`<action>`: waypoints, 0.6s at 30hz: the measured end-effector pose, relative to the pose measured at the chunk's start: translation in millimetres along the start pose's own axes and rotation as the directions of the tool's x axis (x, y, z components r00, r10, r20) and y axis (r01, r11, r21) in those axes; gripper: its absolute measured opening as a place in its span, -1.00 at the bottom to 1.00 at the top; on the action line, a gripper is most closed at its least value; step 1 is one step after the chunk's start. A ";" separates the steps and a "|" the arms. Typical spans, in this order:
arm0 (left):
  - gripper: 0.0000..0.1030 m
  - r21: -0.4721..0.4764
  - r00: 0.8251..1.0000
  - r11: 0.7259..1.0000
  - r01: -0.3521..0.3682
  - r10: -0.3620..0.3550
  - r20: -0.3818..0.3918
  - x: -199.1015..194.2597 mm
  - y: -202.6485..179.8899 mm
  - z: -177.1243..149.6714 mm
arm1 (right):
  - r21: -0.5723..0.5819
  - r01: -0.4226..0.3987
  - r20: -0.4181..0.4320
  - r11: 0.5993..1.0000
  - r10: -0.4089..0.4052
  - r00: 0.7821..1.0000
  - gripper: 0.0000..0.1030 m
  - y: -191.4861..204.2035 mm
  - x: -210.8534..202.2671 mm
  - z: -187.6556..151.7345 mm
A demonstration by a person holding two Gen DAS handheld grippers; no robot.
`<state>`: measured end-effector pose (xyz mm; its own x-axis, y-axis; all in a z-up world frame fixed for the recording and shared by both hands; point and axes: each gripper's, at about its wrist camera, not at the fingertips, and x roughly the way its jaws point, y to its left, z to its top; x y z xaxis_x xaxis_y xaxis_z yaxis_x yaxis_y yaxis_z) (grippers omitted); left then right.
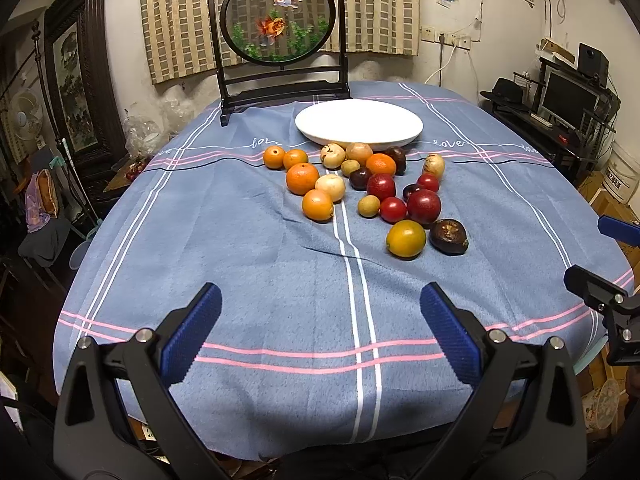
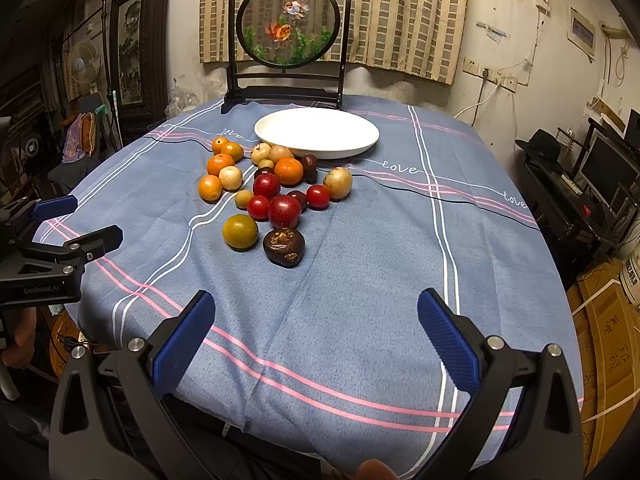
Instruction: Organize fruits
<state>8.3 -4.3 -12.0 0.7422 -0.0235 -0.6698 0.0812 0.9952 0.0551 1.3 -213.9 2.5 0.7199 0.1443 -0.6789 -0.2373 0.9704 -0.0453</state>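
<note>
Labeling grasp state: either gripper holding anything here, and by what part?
Nothing held. The left gripper and right gripper are both open over bare tablecloth; the fruit lies untouched near the empty plate.

Fruits (image 1: 360,188) before plate (image 1: 359,124).

Blue tablecloth (image 1: 248,264) with pink and white stripes fills centre frame. Dark-framed round goldfish screen (image 1: 280,16) stands top centre, checked curtain (image 1: 384,4) behind it. Standing fan (image 1: 25,117) far left; monitor (image 1: 567,98) and black hat (image 1: 507,89) right edge.
</note>
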 end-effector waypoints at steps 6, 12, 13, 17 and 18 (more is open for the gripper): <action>0.96 0.005 1.000 1.000 0.011 -0.011 -0.005 5.7 0.0 2.5 | 0.004 0.002 -0.016 1.000 -0.002 1.000 0.97 -2.0 5.5 2.7; 0.96 -0.015 0.999 0.999 0.051 -0.051 -0.008 13.5 9.2 3.0 | 0.017 -0.037 0.001 0.999 0.037 0.999 0.97 -6.4 7.6 4.1; 0.96 -0.018 0.998 0.998 0.054 -0.054 -0.010 15.7 10.3 2.8 | 0.030 -0.049 -0.014 0.998 0.050 0.999 0.97 -9.3 13.2 3.6; 0.96 -0.029 0.998 0.998 0.052 -0.053 -0.026 28.8 17.8 1.0 | 0.103 -0.089 -0.056 0.991 0.095 0.994 0.97 -23.5 34.6 0.8; 0.96 -0.030 0.998 0.998 0.053 -0.054 -0.029 31.6 19.6 1.3 | 0.111 -0.102 -0.054 0.989 0.109 0.993 0.97 -24.8 36.3 0.9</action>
<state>34.3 14.3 -31.1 0.7171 -0.0740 -0.6930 0.0999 0.9950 -0.0028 33.9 -232.5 -20.3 0.6534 0.2384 -0.7185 -0.2359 0.9660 0.1061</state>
